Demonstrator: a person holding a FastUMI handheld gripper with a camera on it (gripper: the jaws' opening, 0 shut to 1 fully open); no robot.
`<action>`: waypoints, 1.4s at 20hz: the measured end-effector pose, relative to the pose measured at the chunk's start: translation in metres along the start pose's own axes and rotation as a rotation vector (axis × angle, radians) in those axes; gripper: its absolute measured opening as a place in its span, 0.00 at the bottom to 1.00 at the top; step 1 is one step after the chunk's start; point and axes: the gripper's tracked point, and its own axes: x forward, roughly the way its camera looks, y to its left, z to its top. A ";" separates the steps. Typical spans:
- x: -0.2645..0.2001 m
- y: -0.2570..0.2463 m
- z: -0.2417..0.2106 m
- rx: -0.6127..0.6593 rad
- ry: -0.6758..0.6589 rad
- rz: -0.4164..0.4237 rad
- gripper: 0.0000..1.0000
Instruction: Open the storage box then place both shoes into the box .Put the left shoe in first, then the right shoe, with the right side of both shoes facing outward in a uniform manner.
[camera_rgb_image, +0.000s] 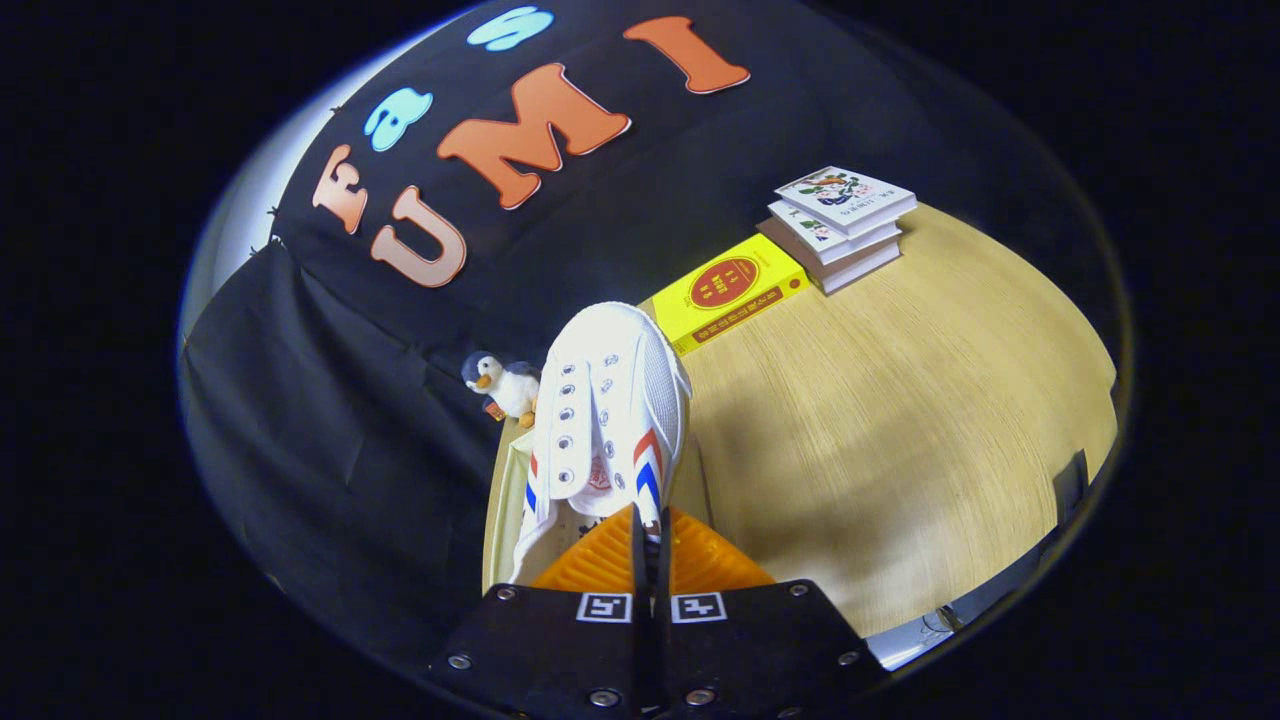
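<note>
A white canvas shoe (610, 410) with red and blue side stripes is held just ahead of my fingers, toe pointing away toward the booth wall. My gripper (650, 545) is shut on the thin edge of the shoe's opening near the heel, the two fingers almost touching. The shoe looks raised off the wooden table (900, 420) and throws a shadow to its right. Under its left side a pale, cream-coloured edge (505, 500) shows, which may be the storage box; most of it is hidden by the shoe and my fingers.
A yellow book (725, 290) lies flat beyond the shoe, and a stack of three books (840, 225) sits farther right at the back. A small penguin toy (500, 385) stands left of the shoe against the black cloth.
</note>
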 end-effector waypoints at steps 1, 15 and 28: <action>0.004 0.011 -0.004 0.011 0.005 0.001 0.00; 0.062 0.027 -0.078 -0.244 0.157 -0.287 0.01; 0.014 0.065 -0.003 -0.325 0.006 -0.146 0.99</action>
